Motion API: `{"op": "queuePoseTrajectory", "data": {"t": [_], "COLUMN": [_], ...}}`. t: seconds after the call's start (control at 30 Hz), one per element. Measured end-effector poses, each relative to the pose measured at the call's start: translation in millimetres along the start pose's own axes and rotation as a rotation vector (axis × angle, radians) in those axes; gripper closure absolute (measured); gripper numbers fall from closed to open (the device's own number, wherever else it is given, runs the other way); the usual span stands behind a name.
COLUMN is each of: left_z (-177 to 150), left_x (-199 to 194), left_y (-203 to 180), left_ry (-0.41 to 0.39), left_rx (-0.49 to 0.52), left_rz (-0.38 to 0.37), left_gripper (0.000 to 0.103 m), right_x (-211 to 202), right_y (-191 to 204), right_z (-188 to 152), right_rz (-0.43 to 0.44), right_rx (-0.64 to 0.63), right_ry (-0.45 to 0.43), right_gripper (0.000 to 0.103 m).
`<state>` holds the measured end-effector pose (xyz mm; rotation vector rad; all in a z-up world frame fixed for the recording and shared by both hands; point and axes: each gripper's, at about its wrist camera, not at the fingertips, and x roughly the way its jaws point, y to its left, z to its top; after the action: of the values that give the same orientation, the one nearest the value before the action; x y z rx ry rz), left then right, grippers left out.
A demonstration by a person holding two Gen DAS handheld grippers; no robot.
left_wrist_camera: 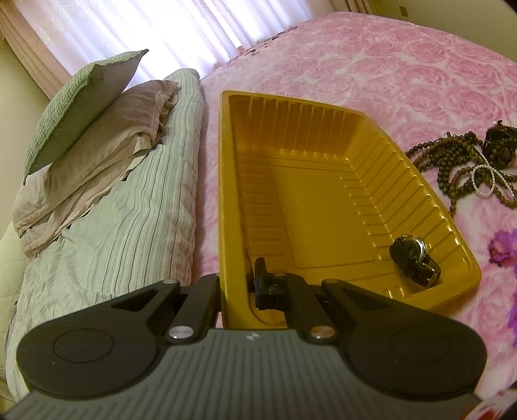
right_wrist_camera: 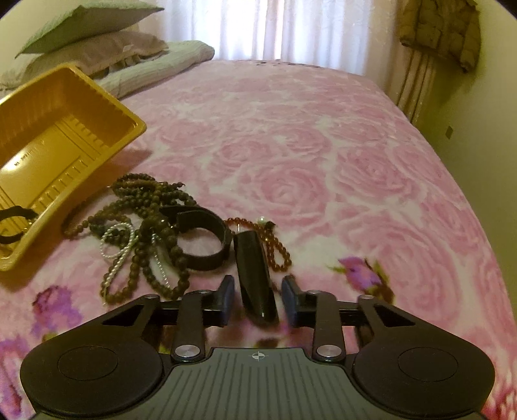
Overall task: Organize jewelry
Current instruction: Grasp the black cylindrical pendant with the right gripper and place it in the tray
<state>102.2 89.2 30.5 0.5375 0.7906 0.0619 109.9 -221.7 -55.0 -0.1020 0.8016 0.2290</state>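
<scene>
A yellow plastic tray (left_wrist_camera: pixel 323 135) lies on the pink rose bedspread and holds a black wristwatch (left_wrist_camera: pixel 415 258) in its near right corner. My left gripper (left_wrist_camera: pixel 239 290) is shut on the tray's near left wall, one finger inside, one outside. The tray also shows at the left of the right wrist view (right_wrist_camera: pixel 64 97). My right gripper (right_wrist_camera: pixel 258 300) is open, its fingers either side of the strap end of a black watch (right_wrist_camera: pixel 206 239) lying on the bed. Beside it lie dark bead strands (right_wrist_camera: pixel 145 200), a pearl string (right_wrist_camera: pixel 119 245) and an amber bead strand (right_wrist_camera: pixel 278 248).
Pillows and folded striped bedding (left_wrist_camera: pixel 106 200) lie left of the tray. Curtains (right_wrist_camera: pixel 274 29) hang behind the bed. A jacket (right_wrist_camera: pixel 442 29) hangs on the wall at the right. The jewelry pile also shows in the left wrist view (left_wrist_camera: pixel 468 164).
</scene>
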Motion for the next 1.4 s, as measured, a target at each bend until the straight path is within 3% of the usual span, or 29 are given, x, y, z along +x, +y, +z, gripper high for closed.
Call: {"op": "queuePoseTrajectory", "data": {"t": [0.17, 0.33, 0.77, 1.13, 1.4], "left_z": [-1, -1, -2, 2, 3], "left_x": [1, 1, 2, -3, -4], "left_y": [1, 1, -2, -4, -5], "left_ry": [0.003, 0.003, 0.006, 0.013, 0.016], "left_rx": [0.003, 0.003, 0.007, 0.007, 0.020], "left_rz": [-0.003, -0.003, -0.002, 0.012, 0.010], "left_gripper": [0.099, 0.099, 0.099, 0.100, 0.100], "right_x": [3, -8, -46, -66, -57], "right_y": [3, -3, -5, 33, 83], "right_z": [0, -4, 1, 27, 41], "right_rz": [0.005, -0.005, 0.033, 0.196, 0.322], "right_rx": [-0.019, 0.061, 0.183, 0.132, 0.081], "right_ry": [0.014, 0.024, -0.052, -0.123, -0.101], "right_gripper": [0.081, 0.082, 0.082, 0.082, 0.082]}}
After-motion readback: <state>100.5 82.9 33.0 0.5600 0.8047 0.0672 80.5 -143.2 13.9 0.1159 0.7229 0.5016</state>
